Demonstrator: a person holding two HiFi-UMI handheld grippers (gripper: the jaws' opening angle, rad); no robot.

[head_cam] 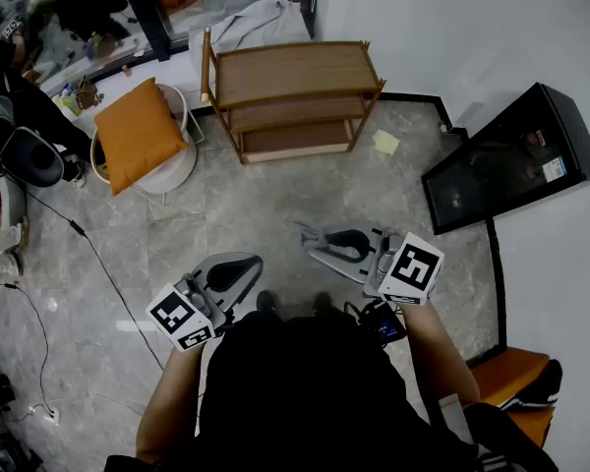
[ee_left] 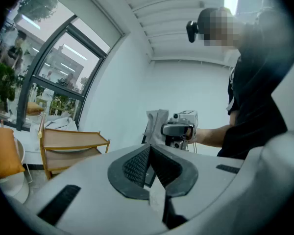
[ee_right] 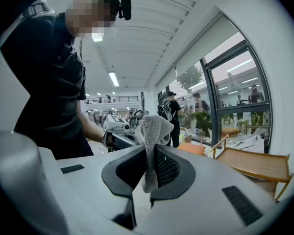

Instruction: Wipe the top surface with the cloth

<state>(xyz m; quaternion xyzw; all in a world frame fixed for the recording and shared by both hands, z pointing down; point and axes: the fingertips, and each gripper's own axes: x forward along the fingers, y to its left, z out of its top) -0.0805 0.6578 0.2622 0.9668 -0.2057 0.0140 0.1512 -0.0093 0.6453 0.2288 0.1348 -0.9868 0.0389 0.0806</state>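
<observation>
Right tool (ee_right: 148, 153) pinches cloth (ee_right: 156, 129), long axis seemingly upright.

Orange cushion (head_cam: 138, 134) on white round seat (head_cam: 183, 169); black cabinet (head_cam: 511, 155) beside wall.

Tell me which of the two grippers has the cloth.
The right gripper: its jaws are shut on the grey cloth, which sticks up between them. The left gripper has its jaws together with nothing between them.
</observation>
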